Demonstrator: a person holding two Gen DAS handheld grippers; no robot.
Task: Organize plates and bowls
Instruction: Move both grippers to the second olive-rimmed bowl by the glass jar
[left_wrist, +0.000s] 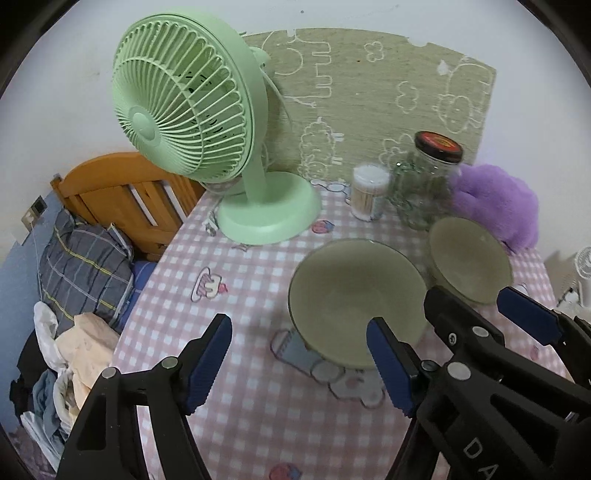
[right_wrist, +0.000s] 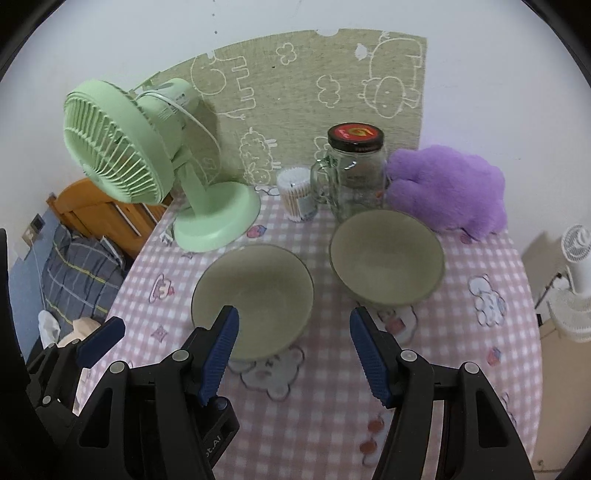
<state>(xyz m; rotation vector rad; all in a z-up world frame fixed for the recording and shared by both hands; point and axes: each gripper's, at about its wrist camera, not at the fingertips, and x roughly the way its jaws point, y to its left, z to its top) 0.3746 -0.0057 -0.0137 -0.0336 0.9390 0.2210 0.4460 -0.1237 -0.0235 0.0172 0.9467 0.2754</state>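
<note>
Two olive bowls stand side by side on the table (right_wrist: 480, 369). Your left tongs (left_wrist: 299, 363) are apart and empty, just before the left bowl (left_wrist: 356, 299). Your right tongs (right_wrist: 293, 352) are also apart and empty; the right bowl (right_wrist: 386, 254) lies ahead, slightly rightward.

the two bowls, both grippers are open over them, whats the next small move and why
Probably ease the right gripper forward and down onto the rim of the right bowl. Both bowls sit apart and empty on the checked tablecloth, and neither gripper holds anything. Lifting that bowl into the left bowl would stack them. The left gripper hangs open by the left bowl.
</note>
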